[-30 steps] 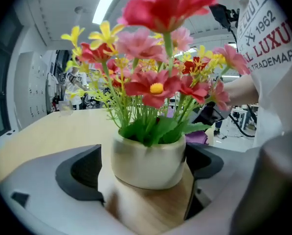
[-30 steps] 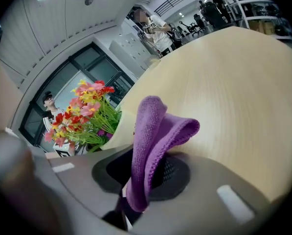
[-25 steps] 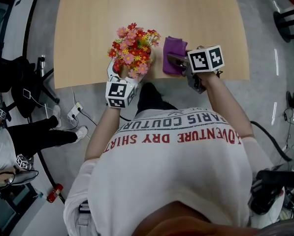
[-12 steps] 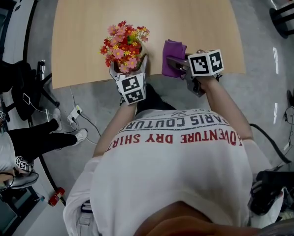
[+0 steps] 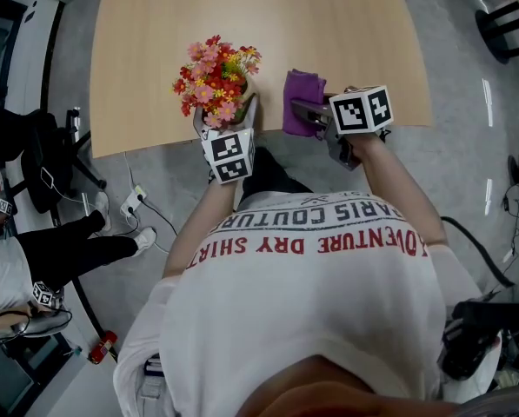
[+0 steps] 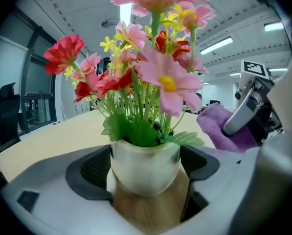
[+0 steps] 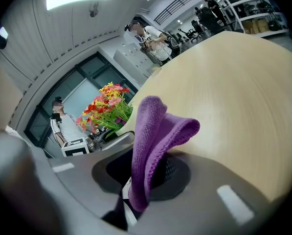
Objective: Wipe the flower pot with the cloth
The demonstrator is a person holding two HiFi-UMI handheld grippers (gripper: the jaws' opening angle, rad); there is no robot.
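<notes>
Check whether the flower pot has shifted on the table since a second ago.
Yes. The flower pot moved left, nearer the table's left edge, in the head view.

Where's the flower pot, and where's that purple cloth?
flower pot (image 6: 145, 168), left gripper view, on its white rounded front.
purple cloth (image 7: 148, 131), right gripper view, on its folded middle.

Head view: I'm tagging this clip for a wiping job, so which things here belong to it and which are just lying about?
Job: flower pot, purple cloth, the table under them.
Lying about: power strip on the floor, black chair, red item on the floor.
</notes>
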